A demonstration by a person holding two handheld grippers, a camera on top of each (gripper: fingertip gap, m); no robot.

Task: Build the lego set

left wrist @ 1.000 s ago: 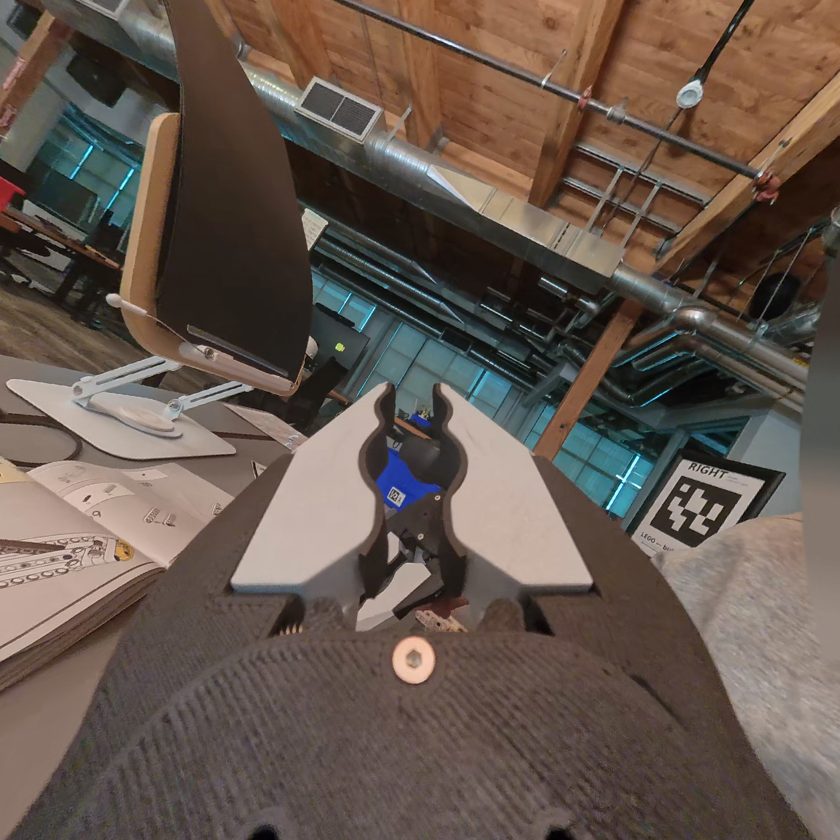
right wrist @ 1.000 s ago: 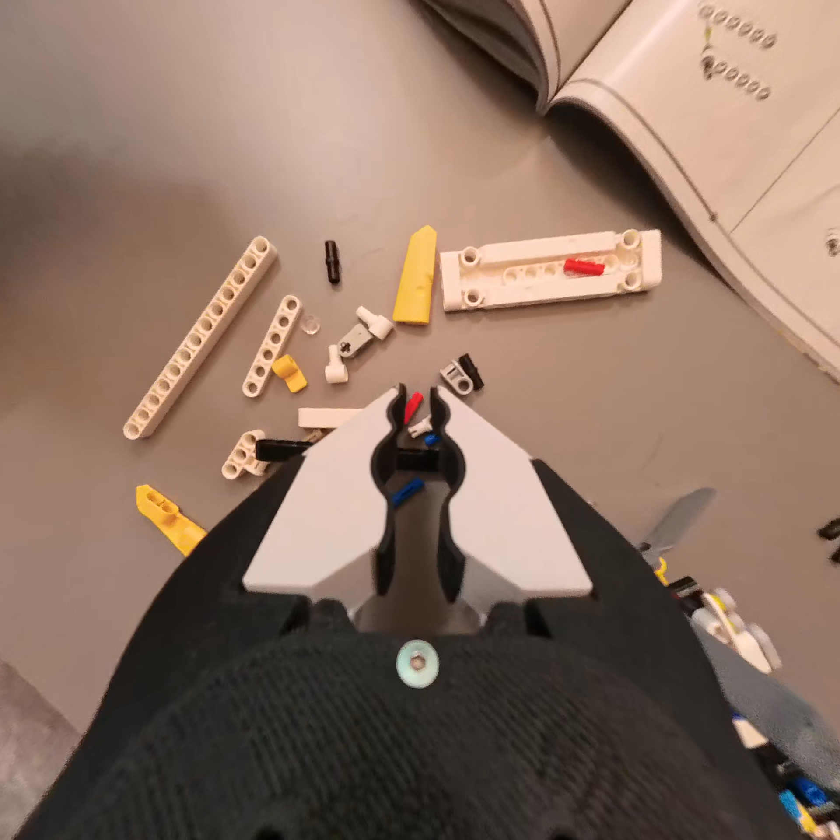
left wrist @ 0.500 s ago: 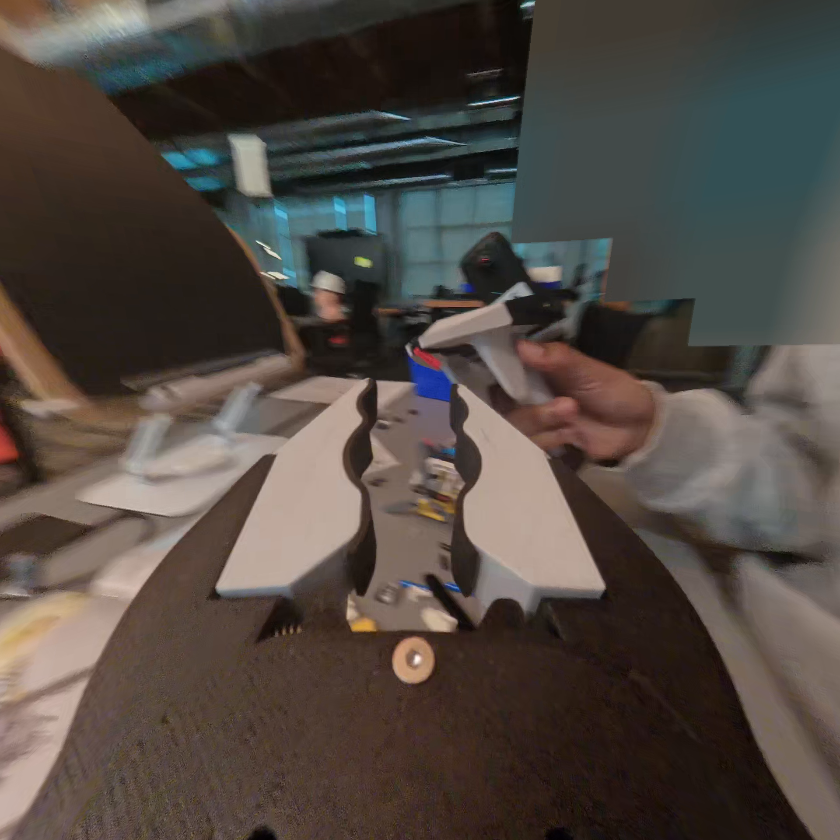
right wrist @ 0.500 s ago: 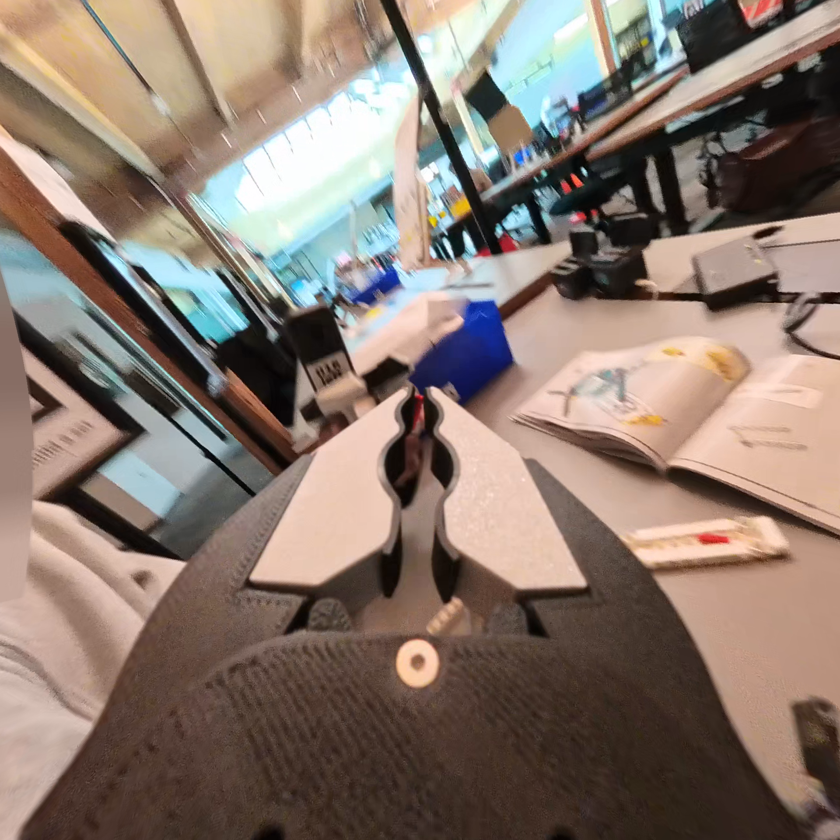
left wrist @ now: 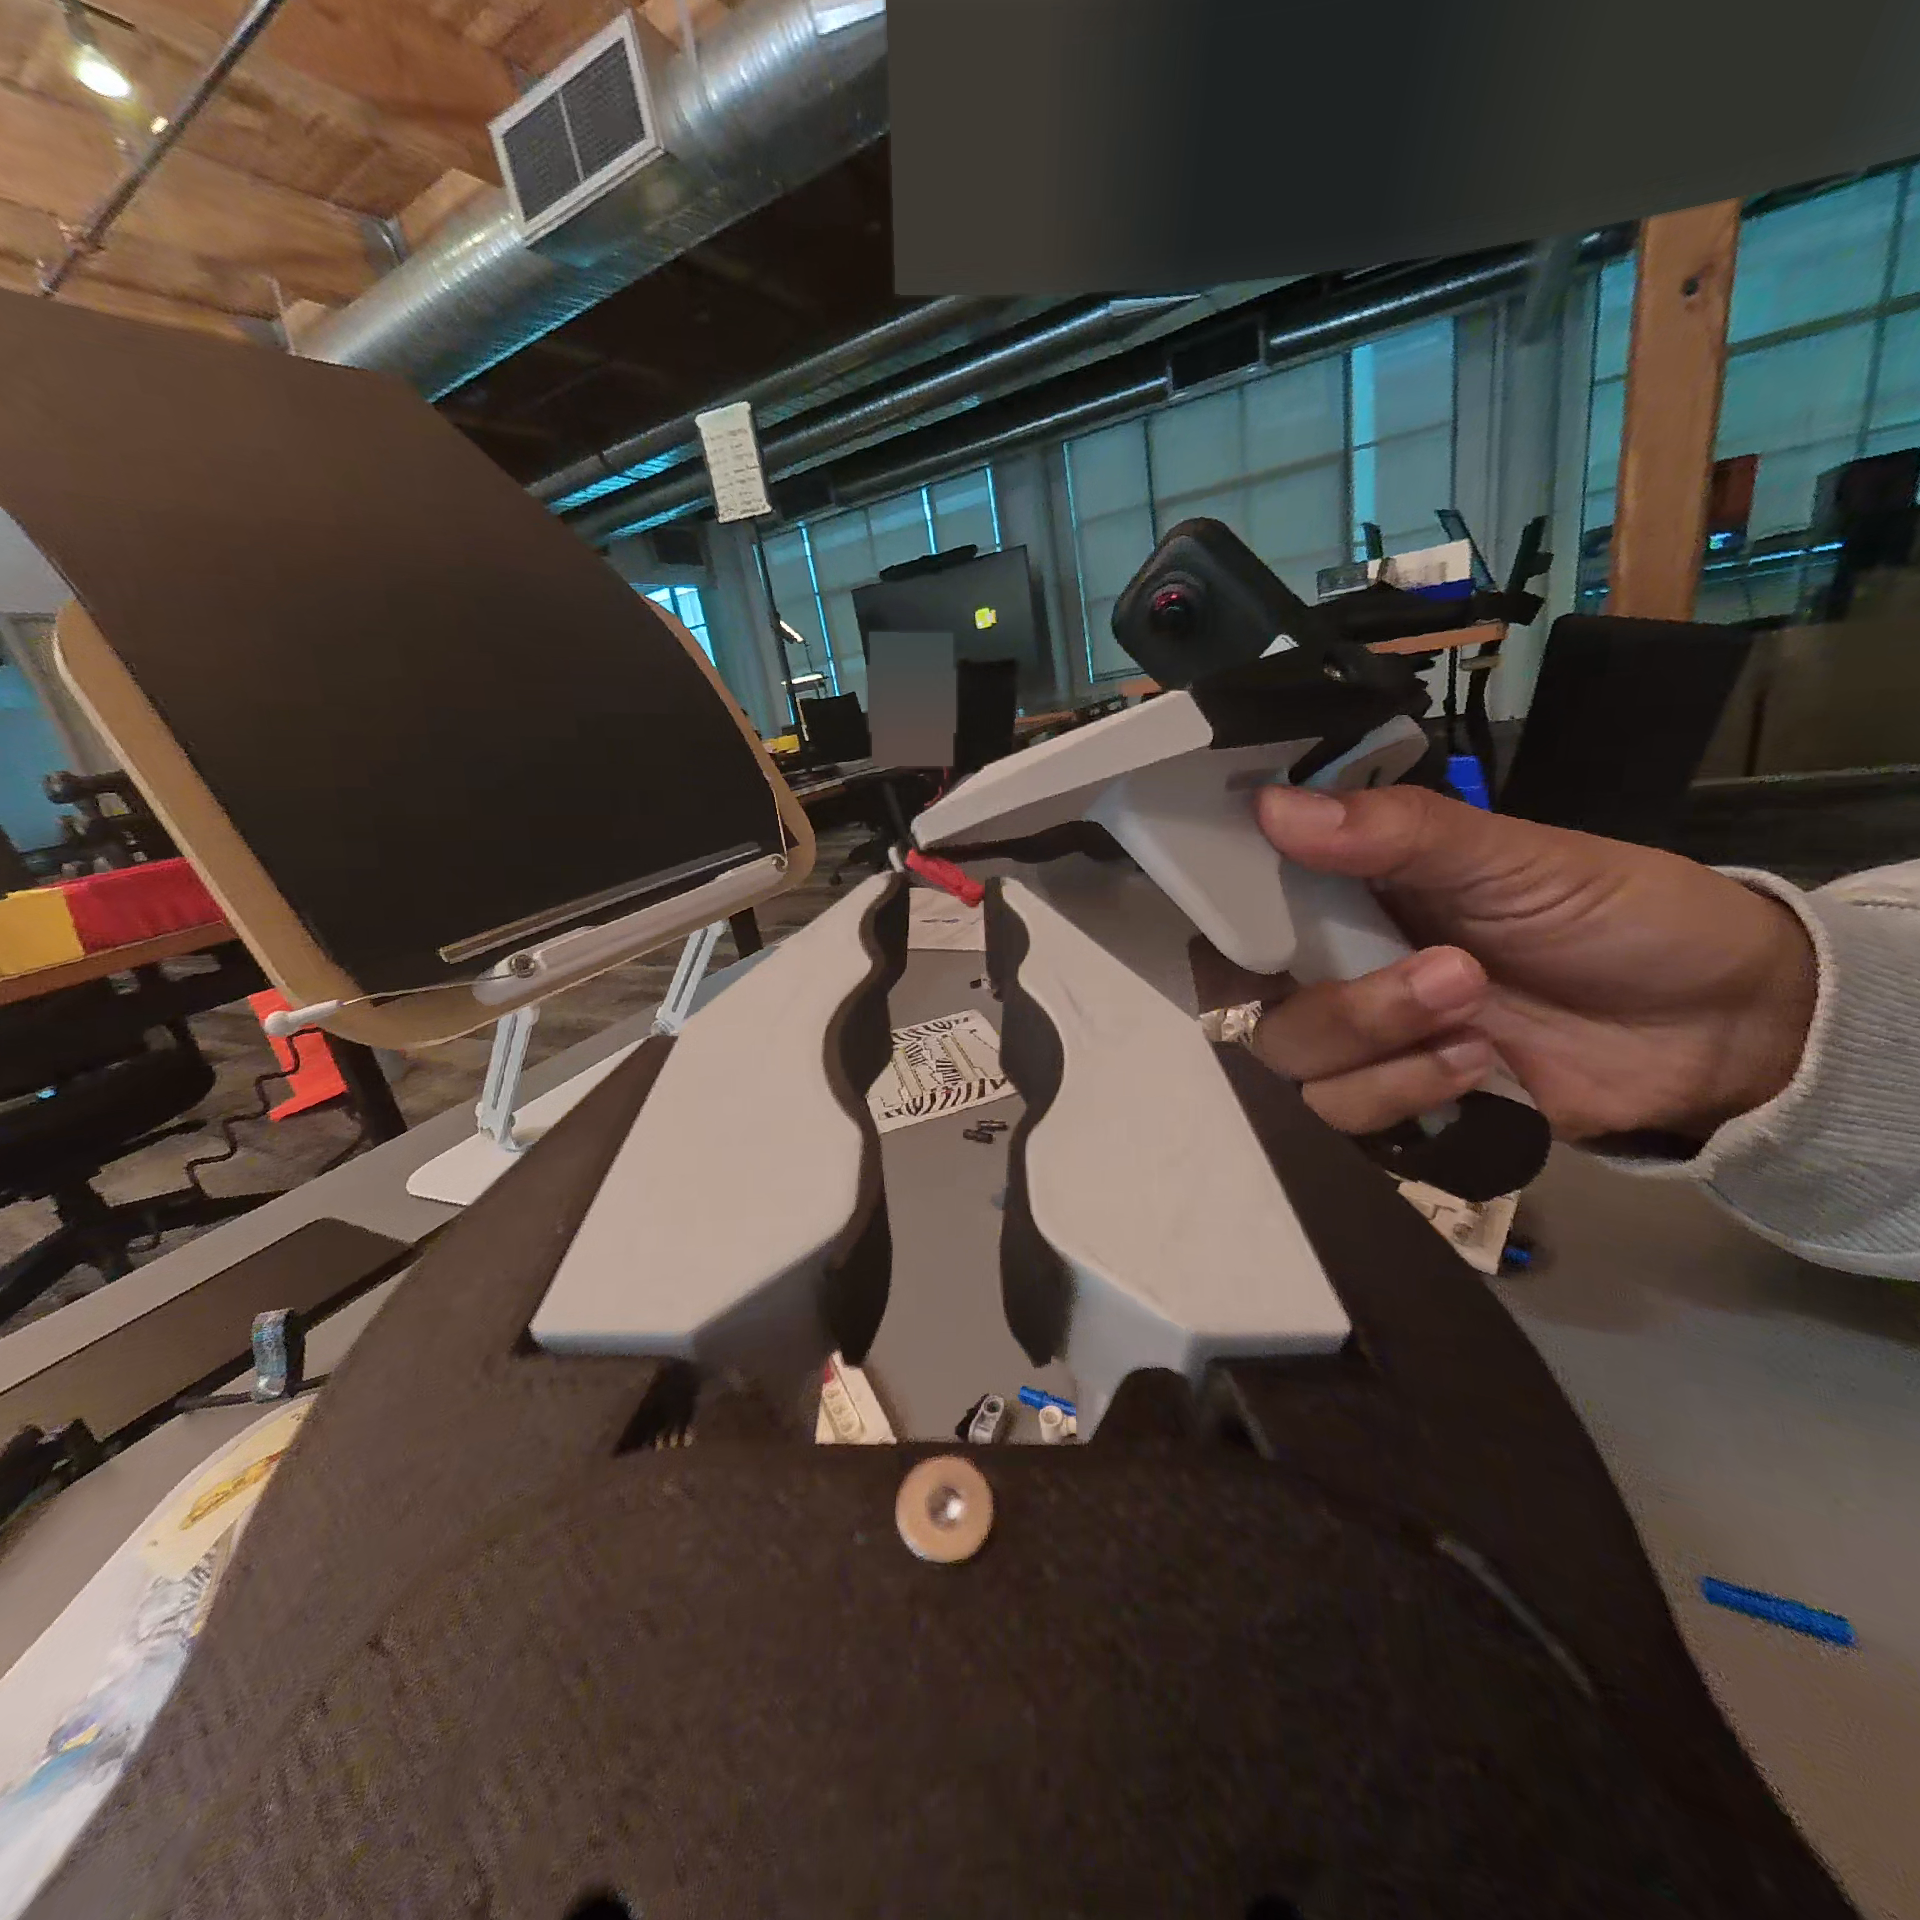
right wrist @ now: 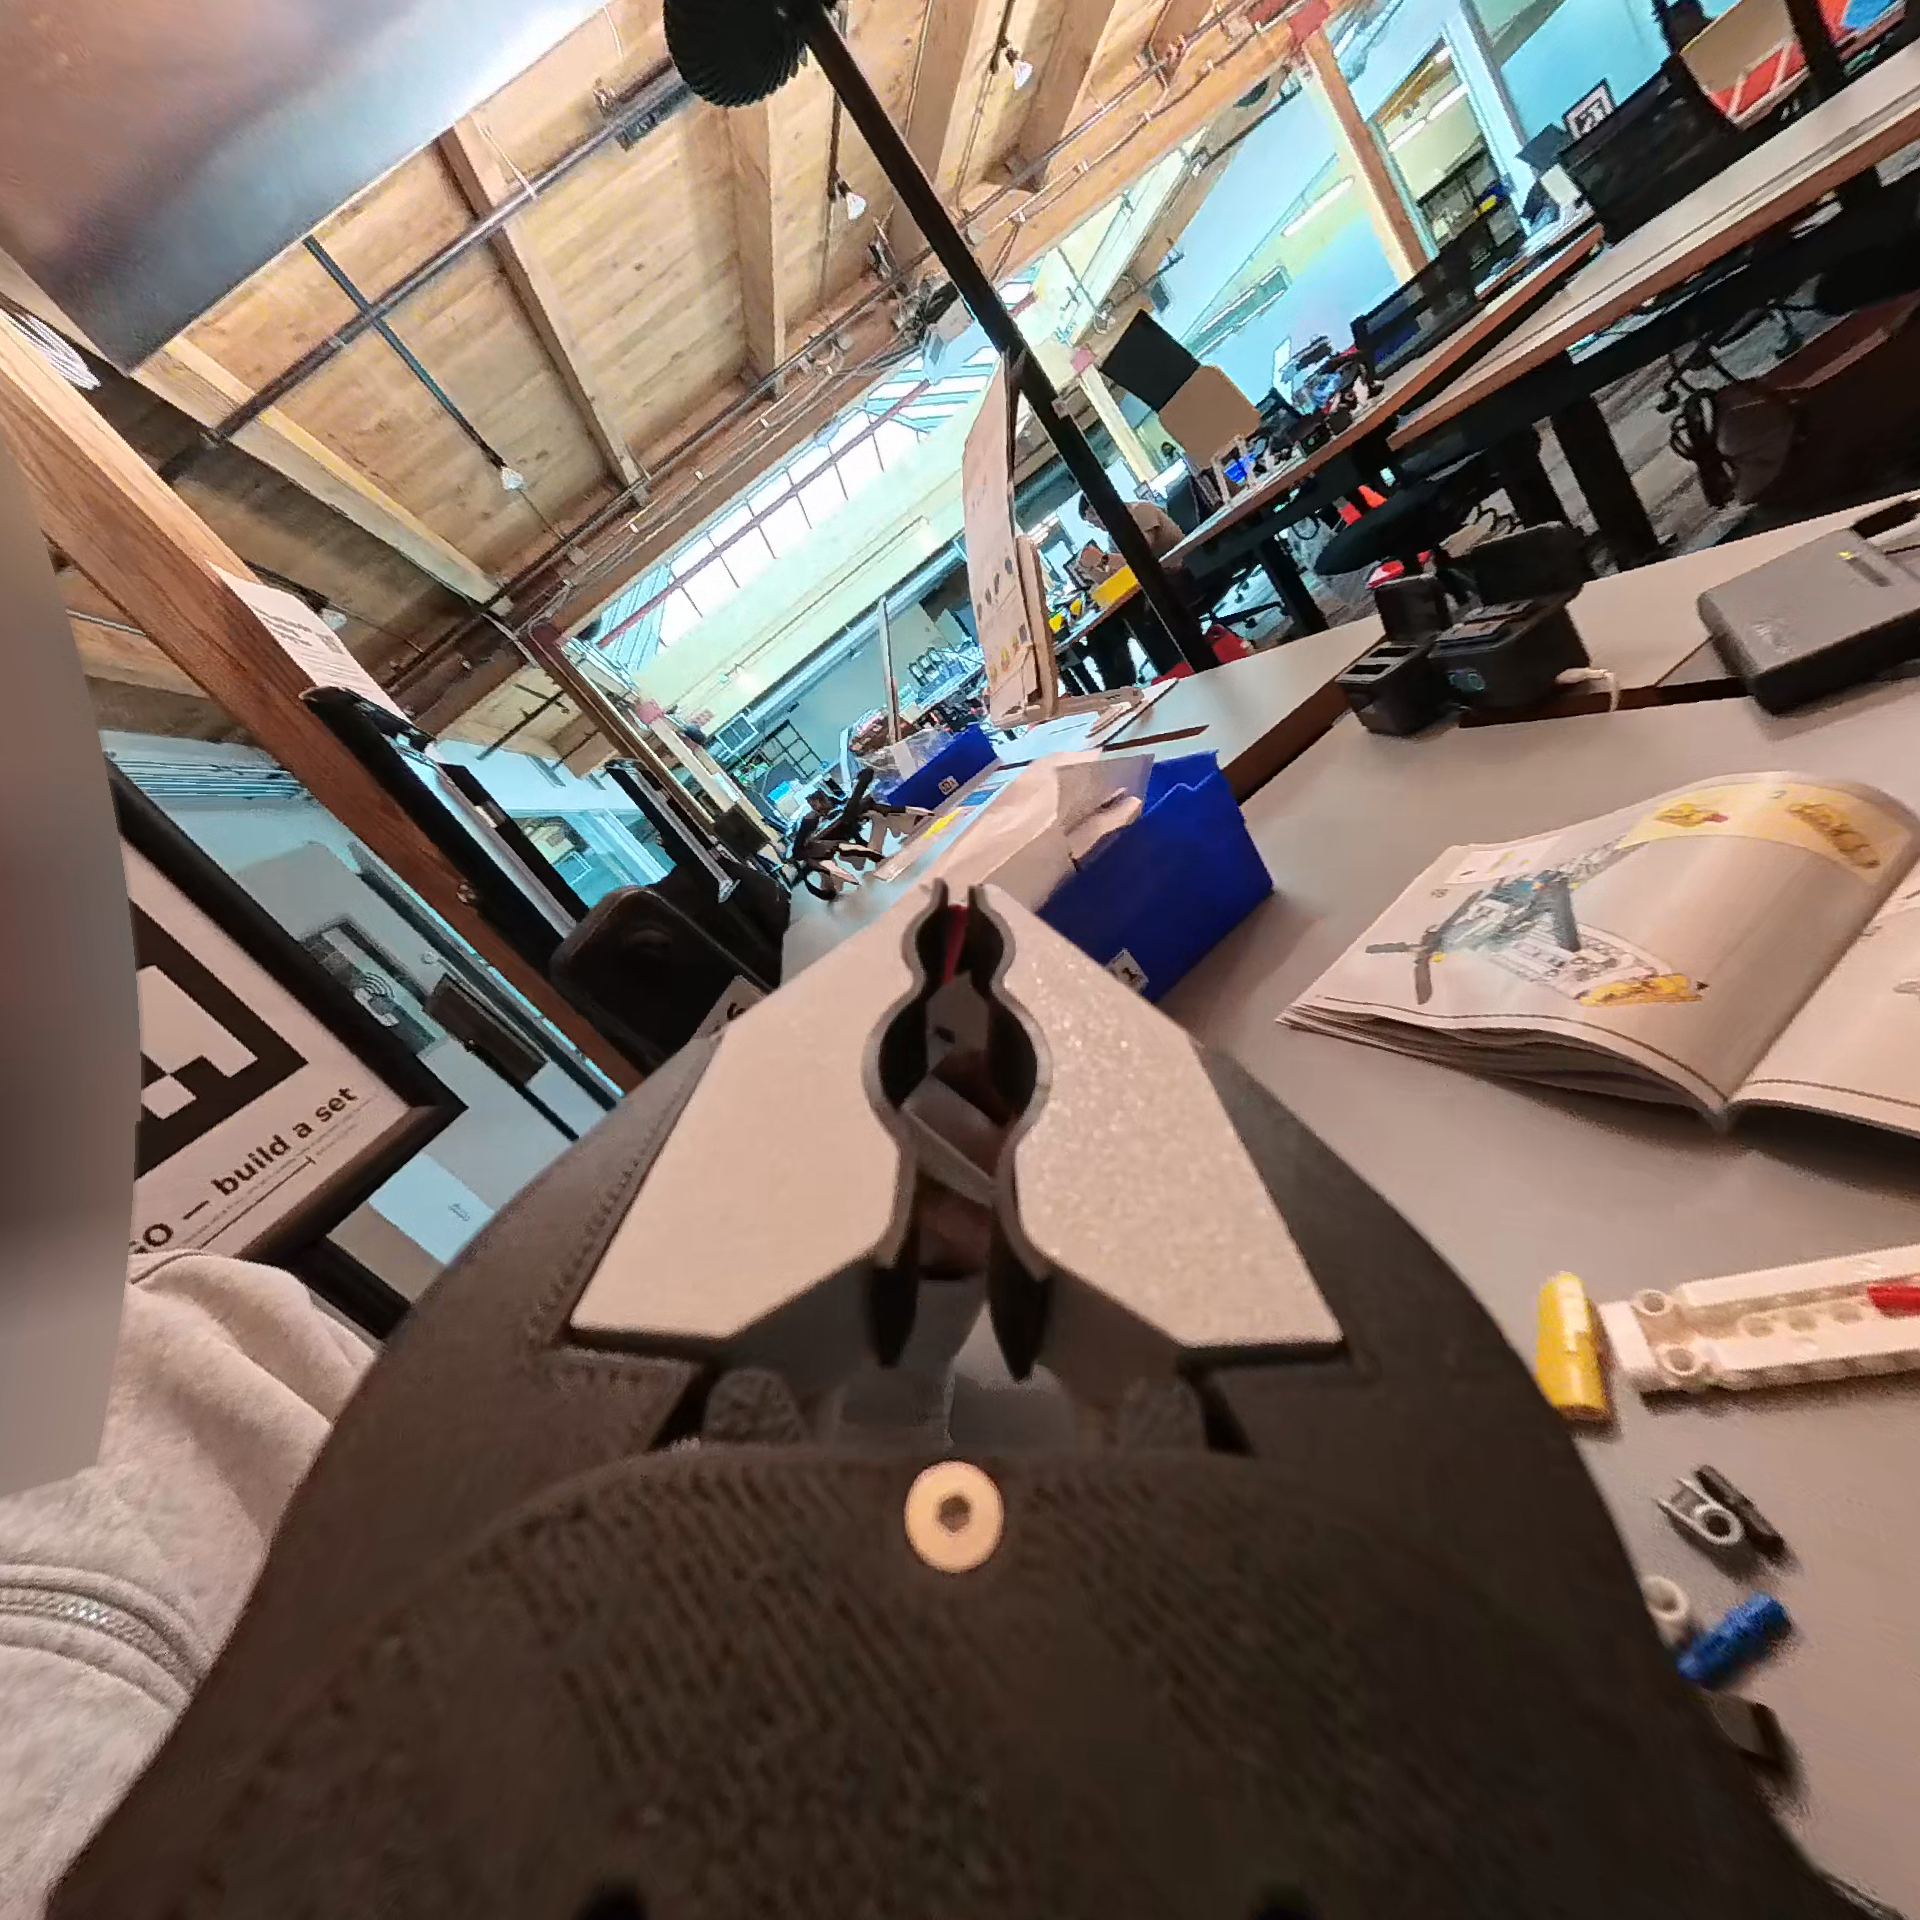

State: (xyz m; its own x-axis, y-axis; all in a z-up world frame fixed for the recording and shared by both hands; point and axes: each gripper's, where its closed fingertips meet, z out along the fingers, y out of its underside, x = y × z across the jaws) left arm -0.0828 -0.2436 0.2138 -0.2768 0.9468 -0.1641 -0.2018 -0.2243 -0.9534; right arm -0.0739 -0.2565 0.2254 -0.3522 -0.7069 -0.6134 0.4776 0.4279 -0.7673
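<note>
My right gripper is shut on a small red lego pin, held up in the air above the grey table. In the left wrist view a hand holds that right gripper at the upper right, and the red pin sticks out of its tips. My left gripper is open and empty. The red pin sits right at the gap between the left fingertips, with the jaws standing apart on either side of it.
An open instruction booklet and a blue bin lie on the table. A white panel, a yellow piece and small loose pins lie at the right. A tablet on a stand is at the left, and a framed sign stands nearby. Only a small space, under 4 cm, lies between the two pairs of fingers. From either gripper's tips it is about 20 centimeters to the white panel.
My right gripper closed on the red pin, lifted it off the table and swung up towards the left gripper. My left gripper opened and turned to face it.
</note>
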